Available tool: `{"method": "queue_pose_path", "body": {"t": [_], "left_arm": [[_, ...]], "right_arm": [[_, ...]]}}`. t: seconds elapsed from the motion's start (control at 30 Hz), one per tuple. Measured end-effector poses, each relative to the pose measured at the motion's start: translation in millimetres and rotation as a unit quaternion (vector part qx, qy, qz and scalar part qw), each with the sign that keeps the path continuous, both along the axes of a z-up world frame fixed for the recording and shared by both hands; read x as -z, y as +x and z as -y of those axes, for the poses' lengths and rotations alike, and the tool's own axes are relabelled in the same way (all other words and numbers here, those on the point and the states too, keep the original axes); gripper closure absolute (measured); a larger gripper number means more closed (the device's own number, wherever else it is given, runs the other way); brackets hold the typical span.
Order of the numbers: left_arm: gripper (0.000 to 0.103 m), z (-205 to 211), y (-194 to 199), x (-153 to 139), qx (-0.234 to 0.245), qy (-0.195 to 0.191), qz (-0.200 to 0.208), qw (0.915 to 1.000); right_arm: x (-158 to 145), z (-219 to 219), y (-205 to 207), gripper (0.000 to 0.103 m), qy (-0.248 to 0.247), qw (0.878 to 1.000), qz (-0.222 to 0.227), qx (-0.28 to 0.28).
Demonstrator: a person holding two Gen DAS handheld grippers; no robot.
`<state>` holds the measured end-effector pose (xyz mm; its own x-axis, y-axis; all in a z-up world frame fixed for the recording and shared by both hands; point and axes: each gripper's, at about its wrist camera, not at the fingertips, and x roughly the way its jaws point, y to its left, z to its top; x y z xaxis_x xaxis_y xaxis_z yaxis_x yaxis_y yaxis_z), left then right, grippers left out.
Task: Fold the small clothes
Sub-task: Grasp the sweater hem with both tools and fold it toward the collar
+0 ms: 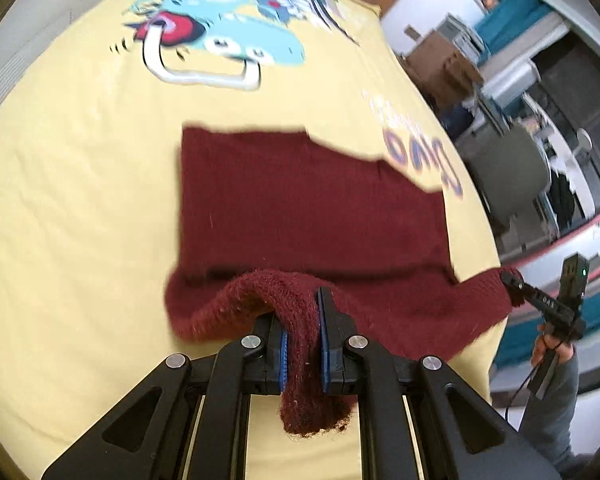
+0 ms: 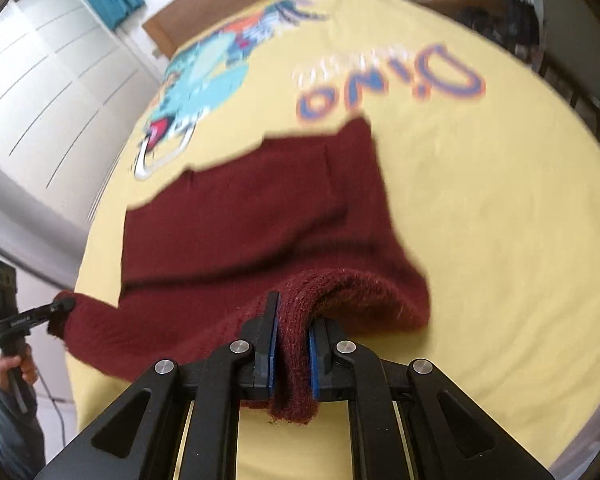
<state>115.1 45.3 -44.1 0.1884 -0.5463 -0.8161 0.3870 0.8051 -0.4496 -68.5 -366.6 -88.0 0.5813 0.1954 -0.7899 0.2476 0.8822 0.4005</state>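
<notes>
A dark red knitted garment (image 1: 312, 208) lies on a yellow bedsheet (image 1: 80, 200) with a cartoon print. My left gripper (image 1: 302, 320) is shut on the garment's near left edge, with knit bunched between the blue pads. My right gripper (image 2: 292, 328) is shut on the near right edge of the same garment (image 2: 252, 208) on the sheet (image 2: 500, 220). The near edge is lifted off the sheet; the far part lies flat. The right gripper also shows in the left wrist view (image 1: 512, 280), and the left gripper in the right wrist view (image 2: 62, 306).
The bed's right edge (image 1: 480, 208) drops to a room with boxes and furniture (image 1: 444, 64). White wardrobe doors (image 2: 40, 92) stand left of the bed. A brown headboard (image 2: 236, 4) is at the far end.
</notes>
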Motion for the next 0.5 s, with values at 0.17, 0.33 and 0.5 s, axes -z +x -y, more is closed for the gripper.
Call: {"method": "queue_pose_path", "body": {"t": [0.17,0.33,0.5], "left_arm": [[0.093,11,50,-2,-0.013,-0.004,0.015,0.9998],[0.093,34,88,7,-0.01,0.039,0.035,0.9986],[0.093,56,108,45,-0.004,0.09,0.036,0.9953]], "right_arm": [[-19,19,52,0.092,-0.015,1.0,0.023,0.014],[-24,30,105,0.092,-0.029,0.999,0.017,0.016],[-1,32,156,0.092,-0.048,0.998,-0.024,0.017]]}}
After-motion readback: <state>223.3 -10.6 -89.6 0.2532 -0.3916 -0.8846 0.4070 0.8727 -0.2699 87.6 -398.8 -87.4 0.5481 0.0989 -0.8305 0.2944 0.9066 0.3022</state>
